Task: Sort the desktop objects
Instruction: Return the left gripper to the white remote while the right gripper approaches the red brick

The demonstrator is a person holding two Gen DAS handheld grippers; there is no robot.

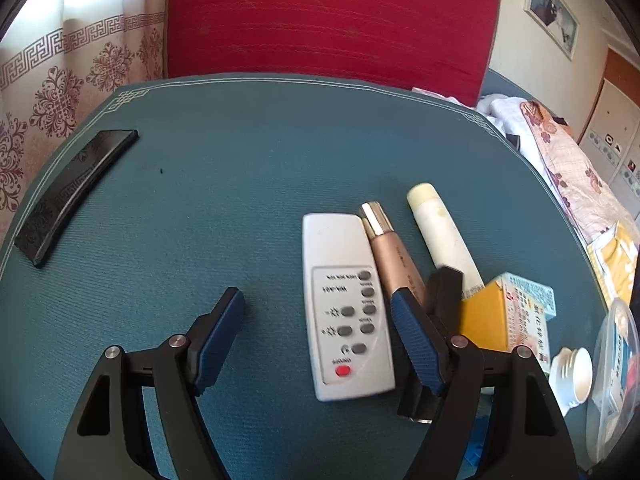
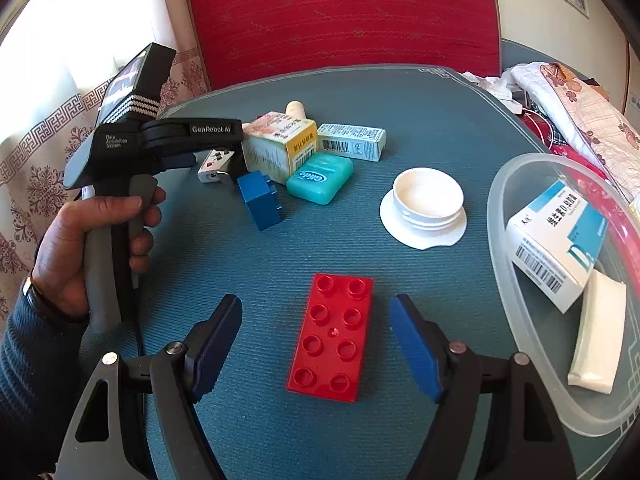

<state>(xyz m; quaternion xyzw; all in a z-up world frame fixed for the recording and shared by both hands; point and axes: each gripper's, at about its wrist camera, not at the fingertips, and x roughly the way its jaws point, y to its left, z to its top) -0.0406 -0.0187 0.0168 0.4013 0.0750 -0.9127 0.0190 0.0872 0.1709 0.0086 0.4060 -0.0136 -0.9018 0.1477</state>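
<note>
My left gripper (image 1: 318, 312) is open over the teal mat, its jaws astride a white remote control (image 1: 344, 304). A rose-gold tube (image 1: 390, 252) and a cream tube (image 1: 440, 232) lie just right of the remote. My right gripper (image 2: 316, 316) is open with a flat red building brick (image 2: 332, 338) lying between its fingers. The left gripper (image 2: 172, 140) also shows in the right wrist view, held by a hand. A blue brick (image 2: 260, 200), a teal floss box (image 2: 320, 178) and two cartons (image 2: 280, 144) lie beyond.
A clear plastic bowl (image 2: 516, 280) at the right holds a blue-white medicine box (image 2: 556, 236) and a white bar. A white lid (image 2: 426, 204) sits mid-table. A black curved strip (image 1: 72, 196) lies far left. A red chair back (image 1: 332, 16) stands behind the table.
</note>
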